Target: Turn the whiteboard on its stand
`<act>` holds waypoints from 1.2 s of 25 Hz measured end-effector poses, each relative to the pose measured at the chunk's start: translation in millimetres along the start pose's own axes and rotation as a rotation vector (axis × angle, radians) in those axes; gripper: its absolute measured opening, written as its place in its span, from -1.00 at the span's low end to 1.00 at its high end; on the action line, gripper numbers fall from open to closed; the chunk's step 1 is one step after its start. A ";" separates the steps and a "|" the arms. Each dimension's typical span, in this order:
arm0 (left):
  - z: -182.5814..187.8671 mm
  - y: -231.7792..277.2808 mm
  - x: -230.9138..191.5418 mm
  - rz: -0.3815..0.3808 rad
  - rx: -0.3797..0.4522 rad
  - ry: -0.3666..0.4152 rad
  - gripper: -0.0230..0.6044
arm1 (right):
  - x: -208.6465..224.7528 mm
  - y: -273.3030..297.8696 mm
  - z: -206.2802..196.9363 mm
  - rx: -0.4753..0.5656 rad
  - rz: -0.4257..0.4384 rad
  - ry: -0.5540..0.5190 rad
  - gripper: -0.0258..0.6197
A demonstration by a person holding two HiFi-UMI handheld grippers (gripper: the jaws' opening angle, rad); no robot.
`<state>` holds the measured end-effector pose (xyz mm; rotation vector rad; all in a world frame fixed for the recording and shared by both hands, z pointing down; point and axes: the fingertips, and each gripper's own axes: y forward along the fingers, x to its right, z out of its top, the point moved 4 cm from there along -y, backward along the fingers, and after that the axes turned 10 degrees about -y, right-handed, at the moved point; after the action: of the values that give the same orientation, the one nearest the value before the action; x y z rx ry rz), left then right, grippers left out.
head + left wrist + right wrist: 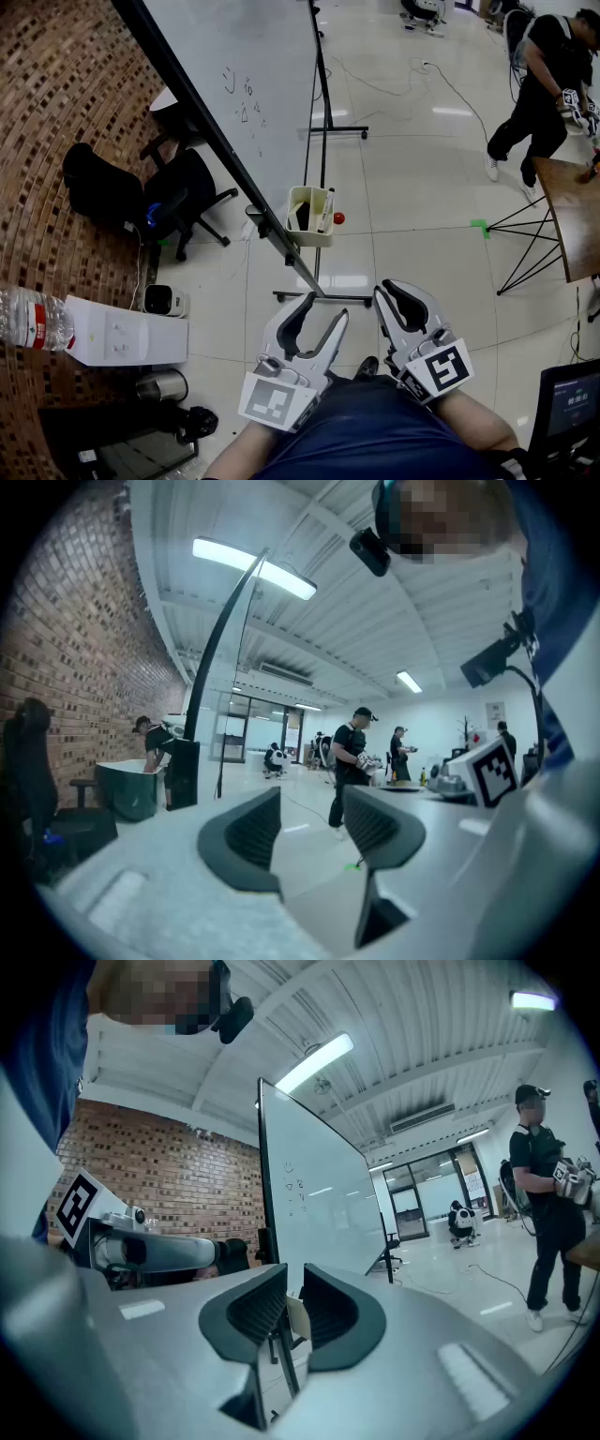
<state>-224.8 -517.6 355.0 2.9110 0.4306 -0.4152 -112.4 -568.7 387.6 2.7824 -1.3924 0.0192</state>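
The whiteboard [253, 84] stands on a black wheeled stand [323, 298] ahead of me, and its face carries a few small marks. A pale tray [309, 216] with markers and a red ball hangs at its lower edge. My left gripper [325, 311] is held low near my body, short of the stand's foot, its jaws apart and empty. My right gripper [392, 291] is beside it, shut on nothing. The right gripper view shows the board [314, 1194] beyond the closed gripper [293, 1312]. In the left gripper view the gripper [312, 822] is open and the board's edge [211, 667] is at the left.
A black office chair [187, 192] stands left of the board by the brick wall. A white box [127, 330] and a water bottle [33, 319] lie at my left. A person [548, 84] bends over a wooden table [577, 211] at the right. A laptop [567, 403] is at the lower right.
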 end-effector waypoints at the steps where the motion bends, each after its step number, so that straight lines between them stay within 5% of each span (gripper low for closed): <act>1: 1.2 0.3 -2.1 0.006 0.001 0.006 -0.25 | 4.6 3.2 -1.2 -0.004 -0.014 -0.004 -0.73; 14: 37.1 22.5 -103.8 0.017 0.107 0.019 -0.25 | 14.6 94.6 -8.2 -0.001 -0.037 -0.056 -0.73; 17: 45.7 27.4 -126.0 -0.022 0.160 0.000 -0.25 | 24.1 111.0 -25.1 -0.064 -0.061 -0.078 -0.72; 19: 51.6 28.0 -137.1 -0.065 0.181 0.028 -0.25 | 27.3 125.1 -37.3 -0.116 -0.056 -0.065 -0.53; 22: 35.6 31.4 -148.2 -0.147 0.110 0.084 -0.13 | 32.6 139.5 -43.8 -0.153 -0.058 -0.057 -0.39; 25: 4.9 41.1 -159.7 -0.202 0.024 0.059 -0.04 | 33.7 148.1 -27.9 -0.107 -0.077 -0.040 -0.37; 30: -2.6 50.1 -159.6 -0.281 0.106 0.006 0.03 | 12.6 158.0 3.5 0.032 0.040 -0.013 -0.37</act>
<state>-355.6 -605.6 411.0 2.9604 0.8494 -0.4807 -231.3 -673.5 387.8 2.7849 -1.4636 0.0247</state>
